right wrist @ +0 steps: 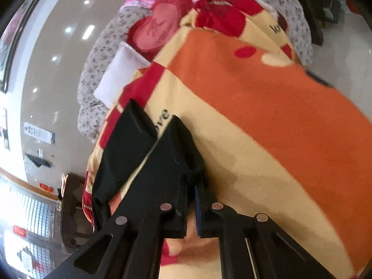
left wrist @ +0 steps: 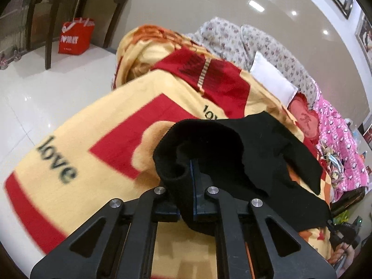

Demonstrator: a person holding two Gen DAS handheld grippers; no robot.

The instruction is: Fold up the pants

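The black pants [left wrist: 234,153] hang bunched between both grippers above a yellow, red and orange blanket [left wrist: 97,139]. My left gripper [left wrist: 193,169] is shut on a rolled edge of the pants, which drape off to the right. In the right wrist view my right gripper [right wrist: 193,176] is shut on another part of the black pants [right wrist: 172,153], and a fold of them [right wrist: 125,148] hangs to the left over the blanket [right wrist: 267,116].
The blanket covers a bed with a floral quilt [left wrist: 262,44], a white pillow [left wrist: 272,79] and a pink cover [left wrist: 339,144]. A dark wooden chair [left wrist: 69,11] and a red bag [left wrist: 75,36] stand on the white tiled floor at far left.
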